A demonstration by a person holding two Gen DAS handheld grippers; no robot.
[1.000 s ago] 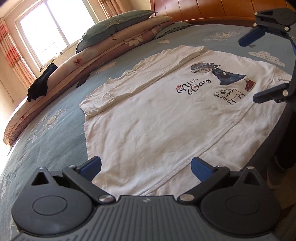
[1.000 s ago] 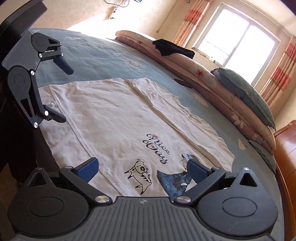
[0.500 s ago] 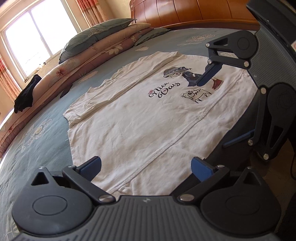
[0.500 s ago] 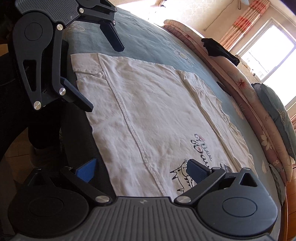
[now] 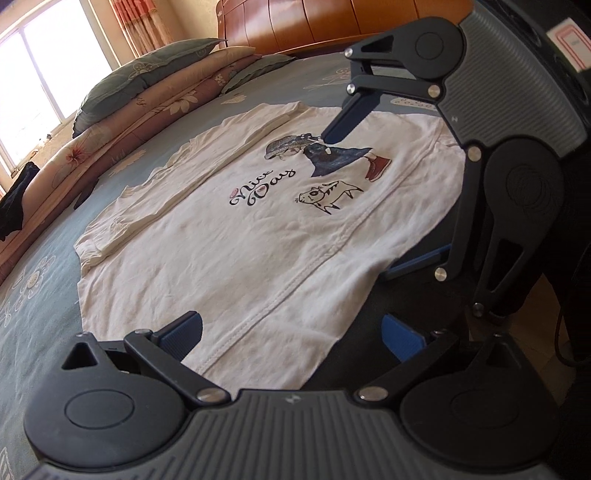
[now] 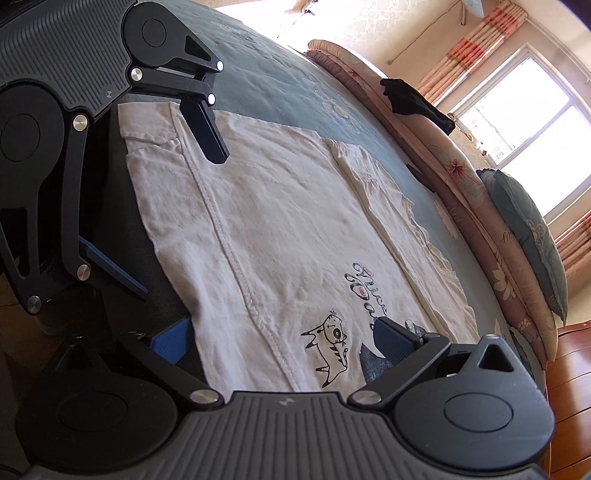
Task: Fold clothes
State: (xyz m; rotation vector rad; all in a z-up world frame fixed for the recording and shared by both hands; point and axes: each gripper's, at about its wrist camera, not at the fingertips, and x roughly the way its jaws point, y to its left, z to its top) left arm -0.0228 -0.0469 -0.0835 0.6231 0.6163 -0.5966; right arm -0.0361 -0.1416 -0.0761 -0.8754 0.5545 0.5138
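A white shirt (image 5: 258, 236) lies spread flat on the blue bedspread (image 5: 33, 295), its print of a figure, a small dog and the words "Nice Day" facing up. The left gripper (image 5: 291, 332) sits low at the shirt's near hem, jaws wide apart, one blue pad over the cloth and the other just off its edge. The right gripper (image 5: 373, 199) stands at the shirt's right side, spread open too, one finger over the printed figure and the other down by the shirt's edge. Beyond the shirt, folded quilts and a pillow (image 5: 147, 74) line the bed's far side, near a wooden headboard (image 5: 314, 26).
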